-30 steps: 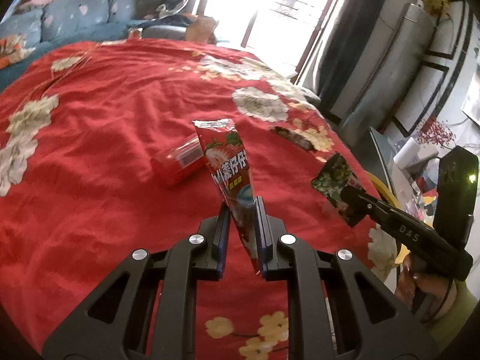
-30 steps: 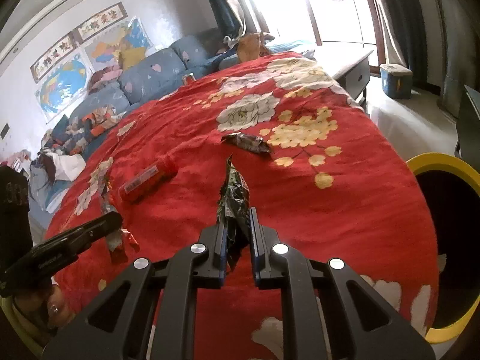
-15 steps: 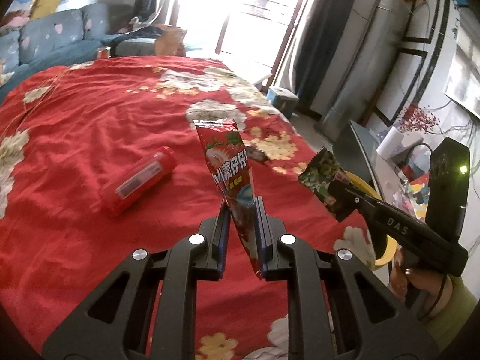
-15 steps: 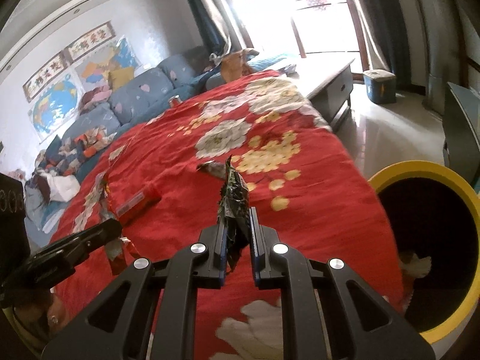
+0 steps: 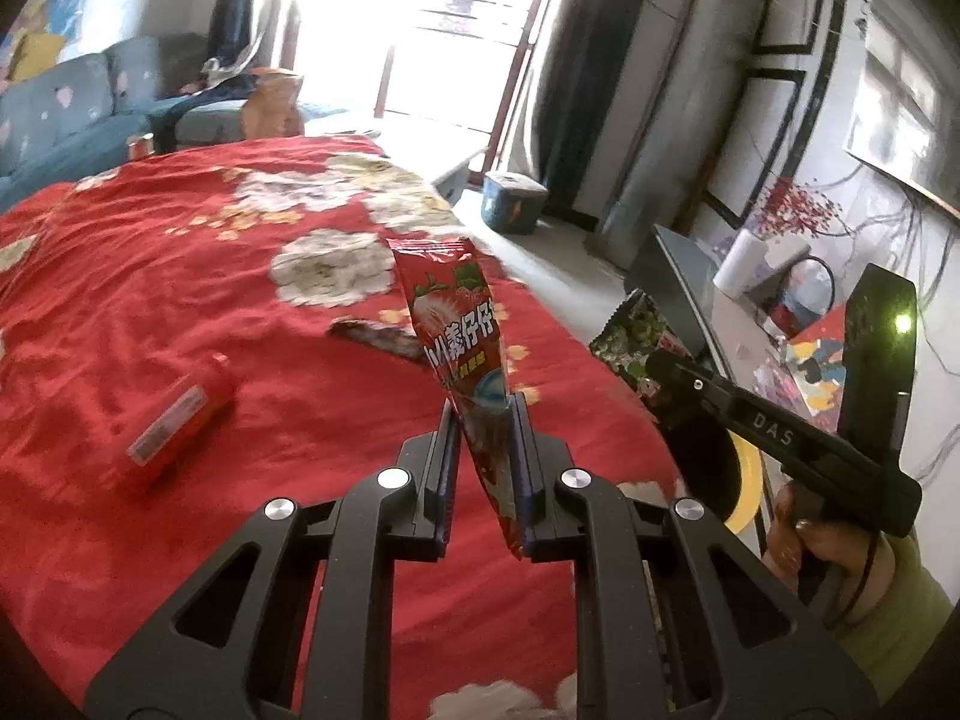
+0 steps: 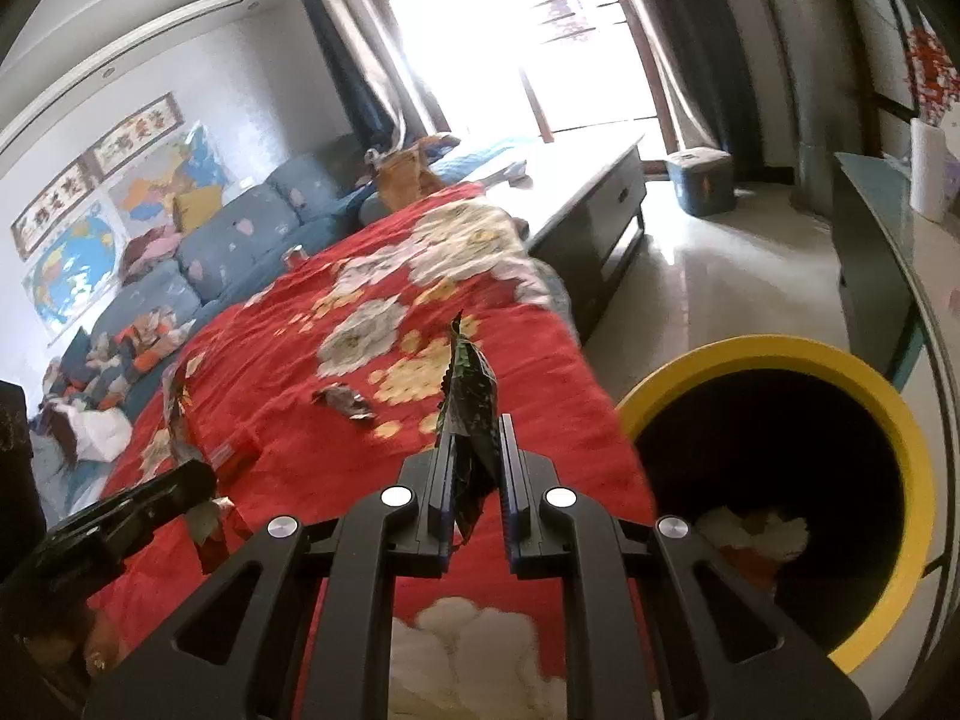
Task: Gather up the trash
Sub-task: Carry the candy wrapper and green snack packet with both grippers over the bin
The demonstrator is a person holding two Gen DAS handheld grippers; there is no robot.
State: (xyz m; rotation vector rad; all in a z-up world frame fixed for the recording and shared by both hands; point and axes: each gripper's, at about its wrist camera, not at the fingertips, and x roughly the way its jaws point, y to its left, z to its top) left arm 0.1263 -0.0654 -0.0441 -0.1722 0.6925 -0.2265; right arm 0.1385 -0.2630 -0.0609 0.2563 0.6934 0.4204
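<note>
Left gripper (image 5: 483,450) clenched on red wrapper (image 5: 459,330), right gripper (image 6: 474,468) clenched on dark wrapper (image 6: 471,402), bin (image 6: 870,384) at 3 o'clock; risk: thin, edge-on holds may slip, dropping either onto red cloth (image 6: 288,360) short of it.

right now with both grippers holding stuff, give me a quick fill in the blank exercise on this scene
1. The left gripper is shut on a tall ____ snack wrapper with white lettering.
2. The right gripper is shut on a dark crinkled wrapper beside a black bin with a ____ rim.
3. A red cylindrical tube lies on the red ____ bedspread.
4. A crumpled dark wrapper lies on the bedspread, held by ____ gripper.

Missing words: red; yellow; floral; neither
</note>
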